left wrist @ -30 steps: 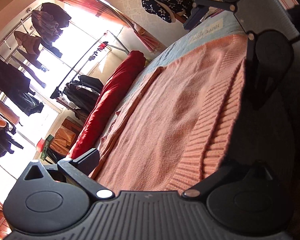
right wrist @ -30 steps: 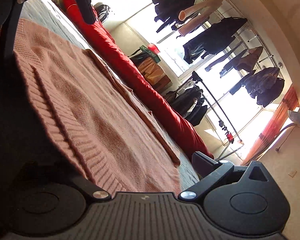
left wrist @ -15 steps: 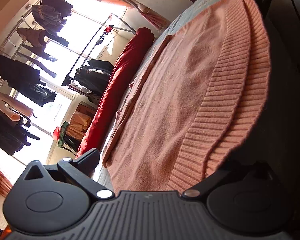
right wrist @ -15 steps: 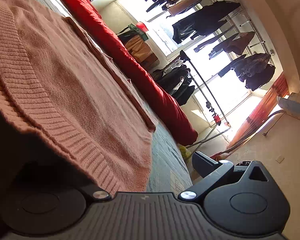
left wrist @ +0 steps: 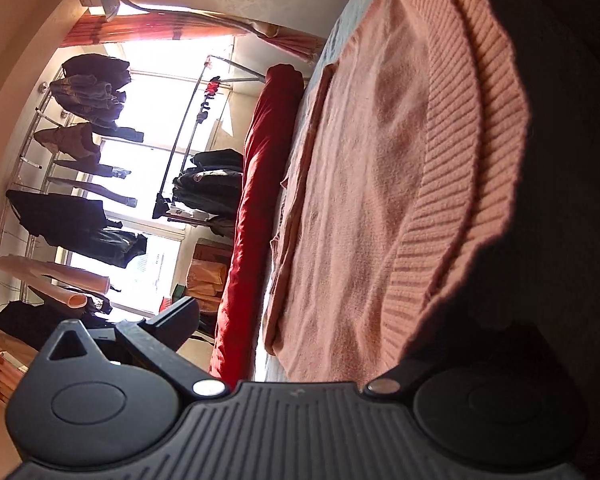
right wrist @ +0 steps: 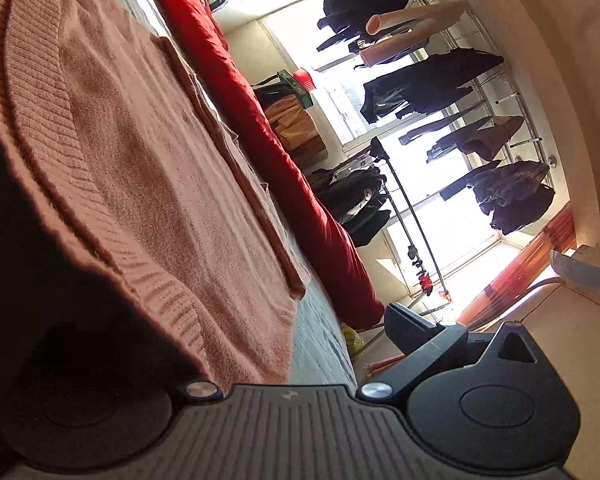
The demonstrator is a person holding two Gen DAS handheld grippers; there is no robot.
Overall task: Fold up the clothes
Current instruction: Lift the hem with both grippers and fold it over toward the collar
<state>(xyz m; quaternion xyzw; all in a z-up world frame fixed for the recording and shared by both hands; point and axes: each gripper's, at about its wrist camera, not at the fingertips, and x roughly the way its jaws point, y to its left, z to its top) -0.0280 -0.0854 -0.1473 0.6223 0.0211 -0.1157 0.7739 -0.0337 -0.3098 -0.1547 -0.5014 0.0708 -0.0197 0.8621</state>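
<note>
We hold the pink sweater by its ribbed hem, lifted above the bed. Left gripper and right gripper appear clamped on the knit. Uneven pull could skew the fold.

The sweater is salmon pink with a ribbed band along its edge. A long roll beside it is bright red. The curtains are orange-red (dark clothes hang by the window).
</note>
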